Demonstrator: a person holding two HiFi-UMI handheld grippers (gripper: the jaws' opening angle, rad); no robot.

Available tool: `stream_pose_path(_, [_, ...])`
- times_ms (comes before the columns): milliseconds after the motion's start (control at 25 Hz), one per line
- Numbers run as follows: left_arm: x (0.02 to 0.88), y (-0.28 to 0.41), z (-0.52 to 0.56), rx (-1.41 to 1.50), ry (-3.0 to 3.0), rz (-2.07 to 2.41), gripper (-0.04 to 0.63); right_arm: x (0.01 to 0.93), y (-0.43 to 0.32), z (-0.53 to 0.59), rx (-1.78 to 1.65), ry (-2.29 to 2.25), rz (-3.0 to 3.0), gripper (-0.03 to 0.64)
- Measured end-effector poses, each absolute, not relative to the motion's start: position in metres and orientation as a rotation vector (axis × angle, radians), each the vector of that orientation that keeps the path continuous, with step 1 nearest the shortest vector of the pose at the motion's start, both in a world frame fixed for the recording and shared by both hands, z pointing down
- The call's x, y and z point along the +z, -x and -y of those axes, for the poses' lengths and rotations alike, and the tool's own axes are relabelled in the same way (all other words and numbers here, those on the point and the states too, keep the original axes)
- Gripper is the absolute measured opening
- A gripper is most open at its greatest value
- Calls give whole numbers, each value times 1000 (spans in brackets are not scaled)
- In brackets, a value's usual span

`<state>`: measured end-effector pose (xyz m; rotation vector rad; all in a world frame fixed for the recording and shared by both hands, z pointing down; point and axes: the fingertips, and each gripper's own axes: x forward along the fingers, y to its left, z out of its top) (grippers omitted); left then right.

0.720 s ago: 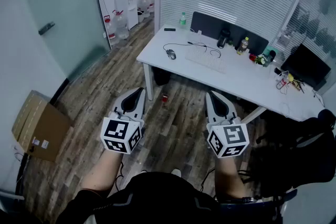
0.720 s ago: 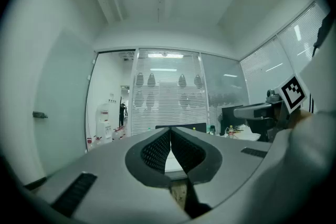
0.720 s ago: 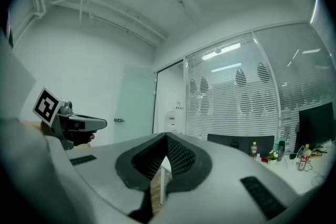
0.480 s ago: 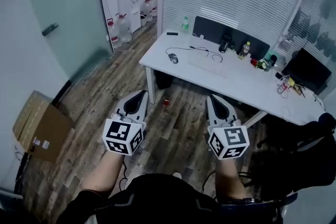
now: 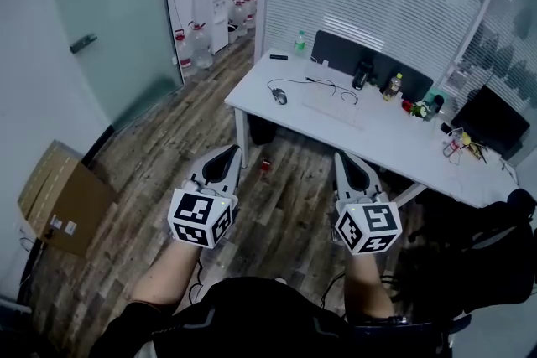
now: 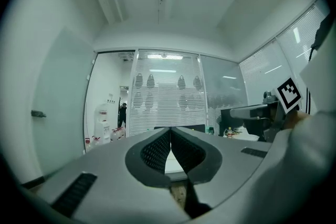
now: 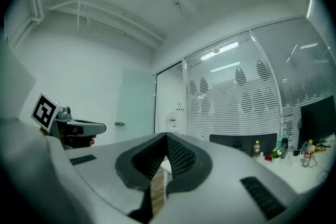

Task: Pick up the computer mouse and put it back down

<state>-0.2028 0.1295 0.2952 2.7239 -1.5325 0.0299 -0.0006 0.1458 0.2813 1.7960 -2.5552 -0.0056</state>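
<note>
The computer mouse (image 5: 279, 96) lies on the white desk (image 5: 377, 138), near its left end and far from both grippers. A cardboard box (image 5: 59, 197) sits on the wood floor by the left wall. The left gripper (image 5: 236, 149) and the right gripper (image 5: 340, 156) are held level over the floor, short of the desk. Each has its jaws pressed together on nothing. A keyboard (image 5: 331, 106) lies just beside the mouse.

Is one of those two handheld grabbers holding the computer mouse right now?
No: the mouse lies on the white desk, far ahead of the left gripper and the right gripper, whose jaws are shut on nothing.
</note>
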Motion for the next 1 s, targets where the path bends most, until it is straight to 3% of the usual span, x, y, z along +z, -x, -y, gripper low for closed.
stream_pose_path(1000, [293,191,-119,6,-2770,1488,32,281,-2,-131,-32,-1772,2579,6])
